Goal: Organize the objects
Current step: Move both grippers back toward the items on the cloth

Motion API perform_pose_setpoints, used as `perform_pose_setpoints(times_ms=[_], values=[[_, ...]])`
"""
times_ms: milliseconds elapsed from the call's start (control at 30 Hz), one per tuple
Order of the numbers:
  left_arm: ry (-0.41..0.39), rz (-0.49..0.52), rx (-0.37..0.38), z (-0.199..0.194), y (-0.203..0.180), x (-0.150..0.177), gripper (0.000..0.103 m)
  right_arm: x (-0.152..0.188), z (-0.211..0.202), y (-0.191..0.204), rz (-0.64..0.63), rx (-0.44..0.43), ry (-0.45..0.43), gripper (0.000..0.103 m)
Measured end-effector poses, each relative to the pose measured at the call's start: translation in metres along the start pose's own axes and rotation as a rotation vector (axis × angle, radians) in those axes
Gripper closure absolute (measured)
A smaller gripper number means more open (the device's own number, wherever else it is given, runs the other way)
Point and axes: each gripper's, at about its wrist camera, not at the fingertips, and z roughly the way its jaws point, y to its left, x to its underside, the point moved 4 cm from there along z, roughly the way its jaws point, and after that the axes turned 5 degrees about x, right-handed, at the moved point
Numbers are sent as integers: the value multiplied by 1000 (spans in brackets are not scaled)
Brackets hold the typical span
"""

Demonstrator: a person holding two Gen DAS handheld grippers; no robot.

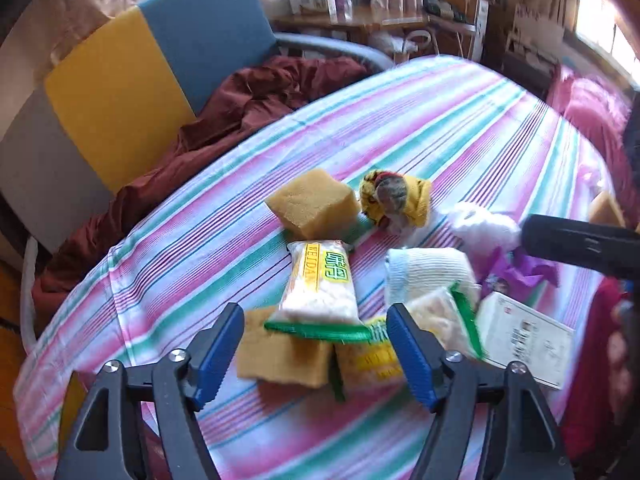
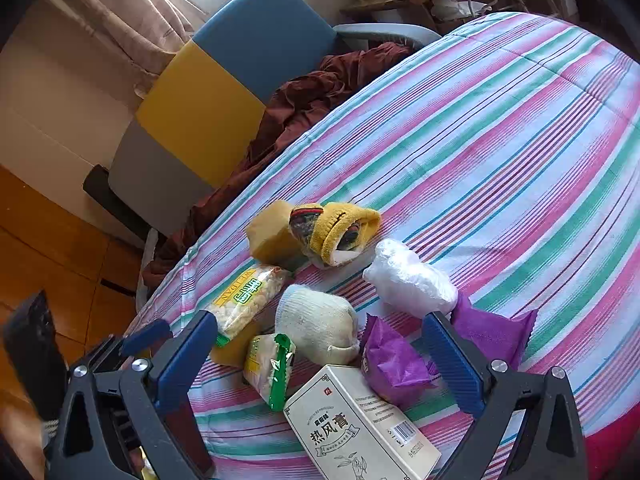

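Objects lie in a cluster on a striped bedspread [image 1: 460,120]. My left gripper [image 1: 316,354] is open and empty, above a flat yellow sponge [image 1: 280,356] and a snack packet [image 1: 320,284]. A second packet [image 1: 436,320] lies to its right. A thick sponge [image 1: 314,202], a yellow sock bundle [image 1: 394,200] and a white sock roll [image 1: 428,272] lie beyond. My right gripper [image 2: 320,364] is open and empty, above a white box [image 2: 360,428], a purple packet [image 2: 392,360] and the second snack packet [image 2: 270,368]. A white plastic bag [image 2: 412,278] lies farther back.
A blue, yellow and grey chair [image 1: 120,92] with a dark red cloth [image 1: 240,108] stands left of the bed. Wooden floor [image 2: 48,248] lies beyond the bed's left edge. A cluttered desk [image 1: 380,12] stands at the back. The right gripper's body [image 1: 580,246] shows at the left view's right edge.
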Motion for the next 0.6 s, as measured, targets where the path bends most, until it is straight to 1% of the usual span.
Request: perform_pose_setpoints(times_ms=[133,267,300,333,367,433,533,600], values=[[80,11,7,32,3,-13,28,-1,-1,-1,16,-31,5,0],[156,-31,5,61,12,-17,29,-4,-1,-6,49,-53,7,0],[169,-40,8,65,14,-16,42,-4,-1,-7,54,-55,7,0],[167,-50,34,67,14,-15,59,-4,-1,-8,57,-56,7,0],[153,-63,43,66,15,-14,59,-5,0,-8,58,-54,6,0],[87,-78,40,56,16,-11,59,-6,0,-9,62,-54,6,0],[-23,-98,14,27,20,-1,59,-6,1,-9,58,-50,10,0],[-68,-139,34,8,25,10,59,-6,3,-8,50,-41,13,0]])
